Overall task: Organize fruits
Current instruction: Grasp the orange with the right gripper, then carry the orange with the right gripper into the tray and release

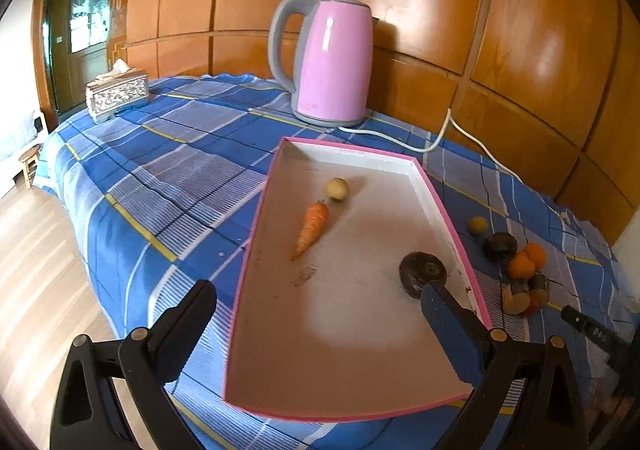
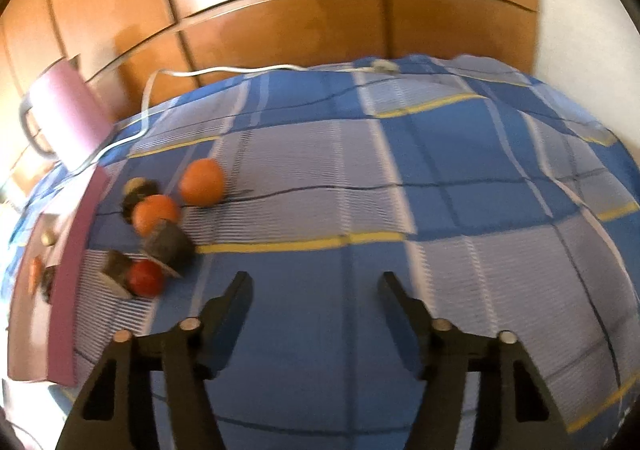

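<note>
L gripper [image 1: 316, 306] hangs over the near end of the pink-rimmed tray [image 1: 256, 250], jaws wide apart, nothing in them. Tray already holds 3 items: carrot [image 1: 313, 228] mid-tray, small yellowish round fruit [image 1: 337, 189] touching its top end at 12 o'clock, dark disc-like piece [image 1: 422, 270] just ahead of the R-side finger, at approx 3 o'clock from the carrot.

R gripper [image 2: 316, 290] is spread too, empty, above bare plaid cloth [image 2: 440, 170]. View is motion-blurred. Loose pile sits at 10 o'clock from its tips, just beside the tray's outer wall: two oranges [image 2: 202, 183], red fruit [image 2: 146, 277], dark wedge pieces [image 2: 168, 242]. In the L view one more small yellow fruit [image 1: 478, 225] lies apart from the pile, at approx 11 o'clock from it.

Judgement: sorting is partway, most pieces not yet in the tray; step in hand looks like R gripper going for the next pick. Next move calls for swinging R toward 10 o'clock, lowering, straddling the nearest piece (prob the red fruit) w/o nudging the round ones, which would likely roll.
</note>
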`<action>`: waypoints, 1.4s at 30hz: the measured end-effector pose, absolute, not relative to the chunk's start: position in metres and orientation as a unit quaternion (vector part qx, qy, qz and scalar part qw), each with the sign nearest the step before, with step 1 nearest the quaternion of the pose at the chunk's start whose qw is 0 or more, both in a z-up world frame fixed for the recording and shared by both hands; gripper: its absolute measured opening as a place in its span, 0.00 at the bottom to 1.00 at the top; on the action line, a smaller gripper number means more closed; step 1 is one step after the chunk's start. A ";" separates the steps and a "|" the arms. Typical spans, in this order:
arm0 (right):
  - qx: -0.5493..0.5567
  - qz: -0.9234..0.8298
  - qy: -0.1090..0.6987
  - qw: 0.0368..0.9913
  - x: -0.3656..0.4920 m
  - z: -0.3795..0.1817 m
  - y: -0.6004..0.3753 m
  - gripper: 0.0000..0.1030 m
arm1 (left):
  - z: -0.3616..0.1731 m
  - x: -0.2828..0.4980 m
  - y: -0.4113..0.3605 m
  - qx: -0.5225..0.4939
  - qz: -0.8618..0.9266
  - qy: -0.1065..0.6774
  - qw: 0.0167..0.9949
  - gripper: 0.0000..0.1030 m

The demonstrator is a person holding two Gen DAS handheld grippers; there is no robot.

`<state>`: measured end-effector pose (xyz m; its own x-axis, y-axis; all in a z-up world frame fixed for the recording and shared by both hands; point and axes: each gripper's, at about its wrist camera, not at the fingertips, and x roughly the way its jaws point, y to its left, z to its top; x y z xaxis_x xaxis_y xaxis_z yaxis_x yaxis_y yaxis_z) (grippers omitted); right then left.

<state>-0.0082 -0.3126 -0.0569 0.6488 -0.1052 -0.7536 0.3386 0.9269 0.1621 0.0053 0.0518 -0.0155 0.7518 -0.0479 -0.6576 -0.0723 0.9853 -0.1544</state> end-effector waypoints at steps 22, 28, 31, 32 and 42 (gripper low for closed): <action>0.194 -0.039 0.450 0.871 0.115 -0.057 -0.290 0.45 | -0.037 0.016 0.067 -0.101 0.032 0.387 0.916 1.00; 0.204 -0.037 0.442 0.873 0.110 -0.058 -0.296 0.38 | -0.042 0.017 0.072 -0.114 0.037 0.397 0.910 1.00; 0.221 -0.055 0.424 0.877 0.098 -0.055 -0.306 0.38 | -0.043 0.017 0.074 -0.119 0.038 0.399 0.908 1.00; 0.227 -0.059 0.420 0.877 0.095 -0.054 -0.310 0.38 | -0.043 0.017 0.074 -0.120 0.038 0.400 0.908 1.00; 0.222 -0.049 0.386 0.894 0.047 -0.030 -0.317 0.38 | -0.040 0.014 0.071 -0.119 0.035 0.398 0.909 1.00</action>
<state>0.0469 -0.3165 -0.0300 0.6976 0.0834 -0.7116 0.2592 0.8965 0.3592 0.0135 0.0705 -0.0402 0.6813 -0.0300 -0.7314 -0.1590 0.9692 -0.1879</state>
